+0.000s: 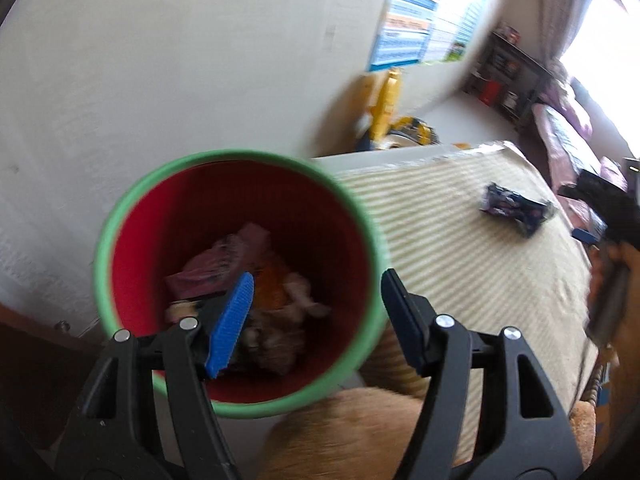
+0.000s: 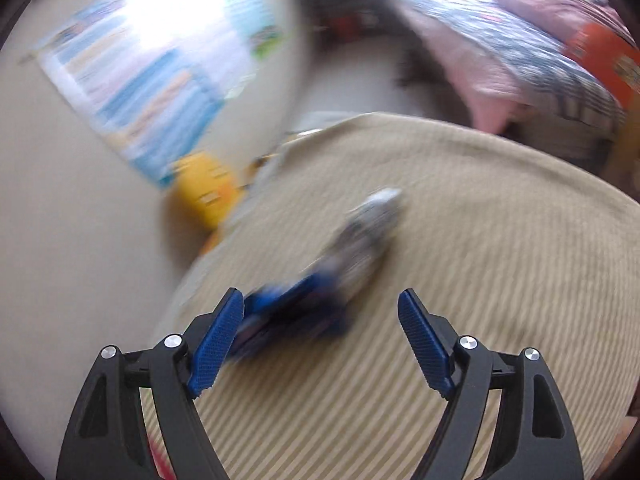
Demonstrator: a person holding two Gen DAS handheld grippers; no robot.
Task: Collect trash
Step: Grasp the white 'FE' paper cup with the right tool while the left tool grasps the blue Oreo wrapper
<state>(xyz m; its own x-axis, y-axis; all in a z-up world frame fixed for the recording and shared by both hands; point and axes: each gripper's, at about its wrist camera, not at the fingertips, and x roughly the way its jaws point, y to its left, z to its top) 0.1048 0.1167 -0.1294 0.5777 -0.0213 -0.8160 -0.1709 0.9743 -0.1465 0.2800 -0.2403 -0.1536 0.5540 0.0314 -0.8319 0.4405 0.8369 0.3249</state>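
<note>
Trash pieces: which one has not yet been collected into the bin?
The dark blue wrapper lying on the striped beige cloth; the other pieces already sit inside the red bin.

The red bin [image 1: 240,280] is viewed steeply from close above by the left wrist camera; the striped cloth [image 2: 460,248] and blue wrapper [image 2: 304,312] are shared with the right view.

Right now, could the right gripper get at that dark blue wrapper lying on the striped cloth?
Probably yes. The right gripper has its jaws open and empty, and the wrapper lies flat on the striped cloth just ahead of them, with nothing in between.
</note>
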